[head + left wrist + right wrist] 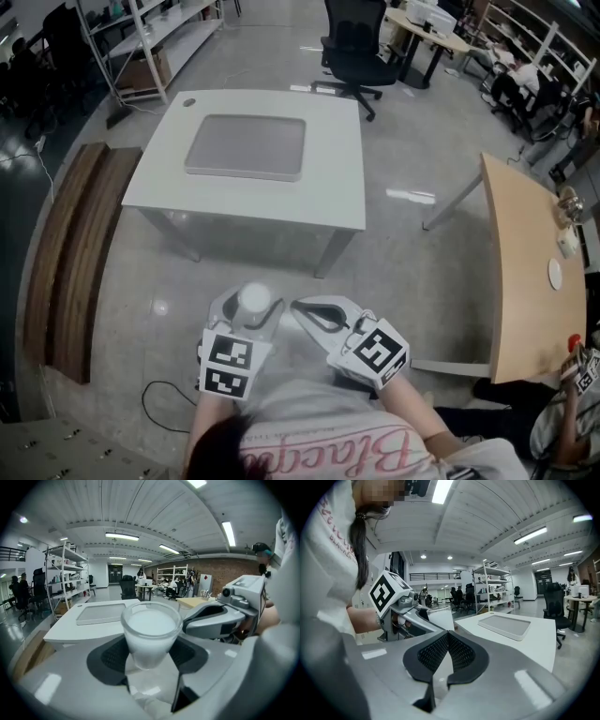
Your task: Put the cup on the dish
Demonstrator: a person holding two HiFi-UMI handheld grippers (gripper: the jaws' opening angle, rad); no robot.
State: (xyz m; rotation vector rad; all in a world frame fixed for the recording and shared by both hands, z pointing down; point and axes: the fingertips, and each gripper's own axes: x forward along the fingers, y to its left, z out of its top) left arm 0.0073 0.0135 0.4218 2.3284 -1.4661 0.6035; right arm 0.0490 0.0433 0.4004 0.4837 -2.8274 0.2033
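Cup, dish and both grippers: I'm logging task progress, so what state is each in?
Cup: upright, gripped by the left gripper, off the dish.
Dish: empty, flat on the white table.
Left gripper: jaws shut on the cup.
Right gripper: jaws together, holding nothing.

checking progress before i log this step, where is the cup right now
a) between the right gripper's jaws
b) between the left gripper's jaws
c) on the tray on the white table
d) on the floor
b: the left gripper view shows the cup clamped upright between the jaws of the left gripper. It is short of the white table and its tray, and the right gripper has its jaws together on nothing.
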